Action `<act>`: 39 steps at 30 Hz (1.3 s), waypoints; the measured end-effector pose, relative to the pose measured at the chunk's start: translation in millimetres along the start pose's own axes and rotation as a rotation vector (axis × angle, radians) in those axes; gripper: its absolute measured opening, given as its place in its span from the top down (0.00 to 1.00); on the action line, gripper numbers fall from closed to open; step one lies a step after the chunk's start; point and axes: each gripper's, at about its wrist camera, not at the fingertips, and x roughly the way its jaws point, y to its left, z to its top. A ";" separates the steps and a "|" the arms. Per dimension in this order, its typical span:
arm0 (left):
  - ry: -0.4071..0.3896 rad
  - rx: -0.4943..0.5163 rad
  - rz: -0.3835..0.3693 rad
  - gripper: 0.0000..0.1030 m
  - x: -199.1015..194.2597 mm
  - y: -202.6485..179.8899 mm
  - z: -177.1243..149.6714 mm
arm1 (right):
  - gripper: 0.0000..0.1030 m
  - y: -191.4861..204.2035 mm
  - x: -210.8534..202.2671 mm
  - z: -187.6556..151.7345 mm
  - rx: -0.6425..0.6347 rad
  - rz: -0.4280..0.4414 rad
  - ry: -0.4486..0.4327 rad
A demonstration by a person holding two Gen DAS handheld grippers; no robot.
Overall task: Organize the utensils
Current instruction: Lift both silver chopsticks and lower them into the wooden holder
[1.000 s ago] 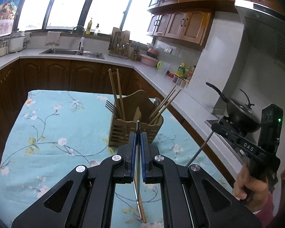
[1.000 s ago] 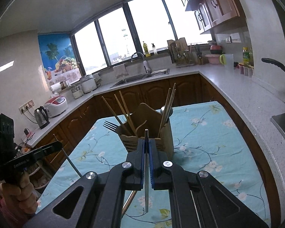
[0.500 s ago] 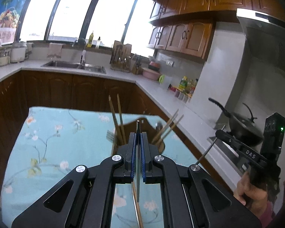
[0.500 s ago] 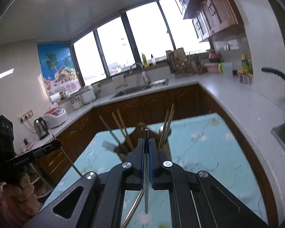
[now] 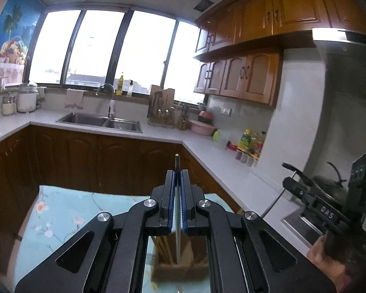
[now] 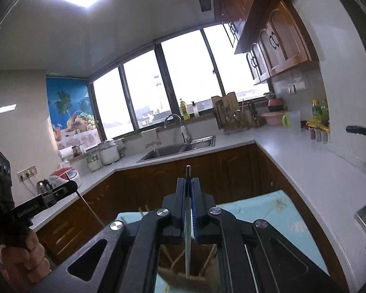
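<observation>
Each gripper is clamped on a thin metal rod: the left gripper (image 5: 177, 178) on one rod (image 5: 177, 210), the right gripper (image 6: 188, 185) on another (image 6: 188, 219). Both hang above the wooden utensil holder (image 5: 180, 266) on the floral tablecloth (image 5: 61, 210).

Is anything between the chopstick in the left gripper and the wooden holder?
Nothing visible. The left gripper clamps a metal chopstick directly above the wooden holder, with only open air between them.
</observation>
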 end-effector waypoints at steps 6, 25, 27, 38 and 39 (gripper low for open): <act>0.028 -0.032 0.039 0.97 38.4 11.6 -23.9 | 0.96 -2.1 27.5 -14.2 -0.014 -0.024 0.006; 0.182 -0.065 0.081 0.96 77.5 21.9 -96.4 | 0.95 -31.7 60.4 -89.0 0.059 -0.068 0.157; 0.186 -0.068 0.079 0.96 78.1 21.1 -95.3 | 0.95 -33.5 60.6 -88.2 0.062 -0.071 0.167; 0.213 -0.075 0.074 0.95 80.2 26.0 -92.6 | 0.91 -37.4 63.9 -89.1 0.073 -0.070 0.181; 0.214 -0.076 0.073 0.95 79.0 26.5 -92.5 | 0.90 -37.8 63.3 -89.8 0.078 -0.069 0.180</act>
